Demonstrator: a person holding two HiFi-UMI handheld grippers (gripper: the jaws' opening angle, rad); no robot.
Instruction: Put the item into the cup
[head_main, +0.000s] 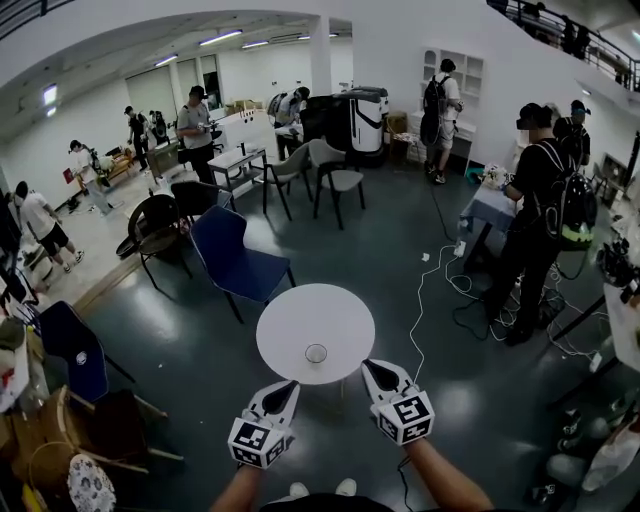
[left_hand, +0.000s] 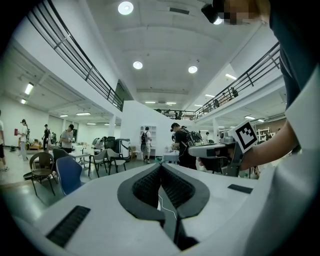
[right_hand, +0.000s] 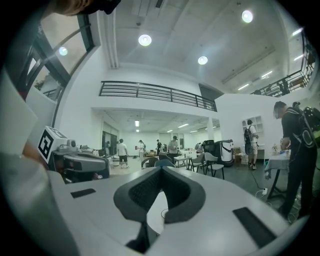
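Note:
A small clear cup stands near the front edge of a round white table. I see no loose item on the table or in either gripper. My left gripper hangs just short of the table's front edge, left of the cup, its jaws together and empty. My right gripper is level with it, right of the cup, jaws also meeting at the tips. In the left gripper view the left gripper points over the room, and the right gripper shows beside it. In the right gripper view the right gripper looks across the table.
A blue chair stands behind the table on the left, with more chairs further back. White cables trail over the dark floor at right. A person stands at a desk on the right, and several people are at the back.

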